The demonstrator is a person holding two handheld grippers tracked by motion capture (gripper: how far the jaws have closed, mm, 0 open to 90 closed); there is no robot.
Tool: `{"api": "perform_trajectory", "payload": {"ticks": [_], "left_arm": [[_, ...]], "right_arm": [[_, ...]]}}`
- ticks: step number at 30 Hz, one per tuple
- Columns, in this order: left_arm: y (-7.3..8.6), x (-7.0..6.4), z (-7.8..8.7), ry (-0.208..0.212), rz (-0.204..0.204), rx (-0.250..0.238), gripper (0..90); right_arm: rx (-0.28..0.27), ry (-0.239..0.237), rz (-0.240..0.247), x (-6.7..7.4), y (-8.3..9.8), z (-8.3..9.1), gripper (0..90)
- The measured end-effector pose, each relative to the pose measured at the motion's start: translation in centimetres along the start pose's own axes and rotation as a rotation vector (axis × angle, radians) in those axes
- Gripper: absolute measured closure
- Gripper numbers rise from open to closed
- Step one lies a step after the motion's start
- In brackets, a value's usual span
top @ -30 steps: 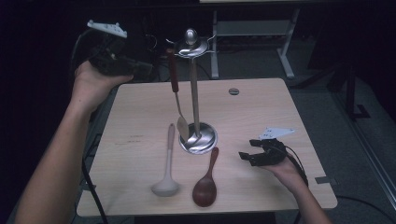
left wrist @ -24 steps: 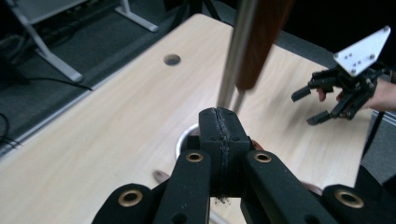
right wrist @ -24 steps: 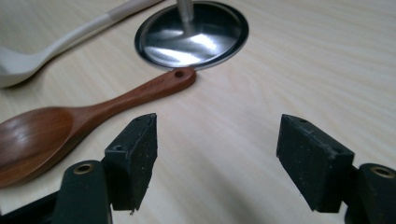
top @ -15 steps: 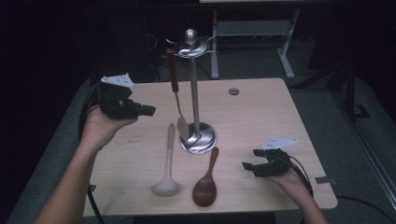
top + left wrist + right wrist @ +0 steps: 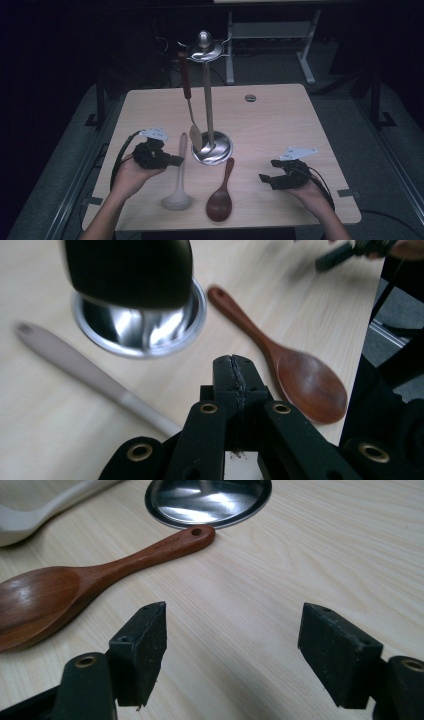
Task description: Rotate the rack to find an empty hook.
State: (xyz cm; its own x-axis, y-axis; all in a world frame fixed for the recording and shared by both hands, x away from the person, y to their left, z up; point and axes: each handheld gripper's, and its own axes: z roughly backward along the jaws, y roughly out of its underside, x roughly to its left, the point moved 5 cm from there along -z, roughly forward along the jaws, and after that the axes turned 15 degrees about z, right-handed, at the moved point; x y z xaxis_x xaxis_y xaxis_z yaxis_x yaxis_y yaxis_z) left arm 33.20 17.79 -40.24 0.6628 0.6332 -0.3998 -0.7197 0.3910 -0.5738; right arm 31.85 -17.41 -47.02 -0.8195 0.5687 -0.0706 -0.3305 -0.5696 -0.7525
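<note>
A steel utensil stand (image 5: 210, 100) rises from its round base (image 5: 214, 149) (image 5: 145, 335) (image 5: 210, 500) mid-table, with a red-handled spatula (image 5: 189, 100) hanging from its top. A pale ladle (image 5: 179, 175) (image 5: 85, 375) and a dark wooden spoon (image 5: 222, 192) (image 5: 295, 365) (image 5: 75, 587) lie flat in front of the base. My left gripper (image 5: 175, 161) (image 5: 234, 371) hovers low just left of the ladle's handle, its jaws pressed together with nothing between them. My right gripper (image 5: 265, 178) (image 5: 232, 645) rests near the front right of the table, jaws wide apart over bare wood.
The light wooden table (image 5: 280, 125) has a small round grommet (image 5: 250, 98) near its far edge. Dark floor and white metal frame legs (image 5: 305, 55) surround the table. Cables trail from both grippers off the table edges.
My left hand has come down from high at the table's far left to just above the tabletop beside the ladle. The right gripper has stayed where it was.
</note>
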Motion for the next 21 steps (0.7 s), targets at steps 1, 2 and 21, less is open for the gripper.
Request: {"api": "perform_trajectory", "payload": {"ticks": [1,2,21], "left_arm": [[0.5,0.0,-0.6,0.007,0.008,0.009,90.0],[1.0,0.1,-1.1,0.010,0.014,0.019,90.0],[5.5,2.1,-6.5,-0.033,0.054,0.181,90.0]], "right_arm": [[0.002,0.003,0.001,0.0,0.0,0.0,27.4],[0.003,0.005,0.001,-0.1,0.1,0.0,27.3],[0.024,0.013,0.009,-0.1,0.2,-0.3,26.9]]}}
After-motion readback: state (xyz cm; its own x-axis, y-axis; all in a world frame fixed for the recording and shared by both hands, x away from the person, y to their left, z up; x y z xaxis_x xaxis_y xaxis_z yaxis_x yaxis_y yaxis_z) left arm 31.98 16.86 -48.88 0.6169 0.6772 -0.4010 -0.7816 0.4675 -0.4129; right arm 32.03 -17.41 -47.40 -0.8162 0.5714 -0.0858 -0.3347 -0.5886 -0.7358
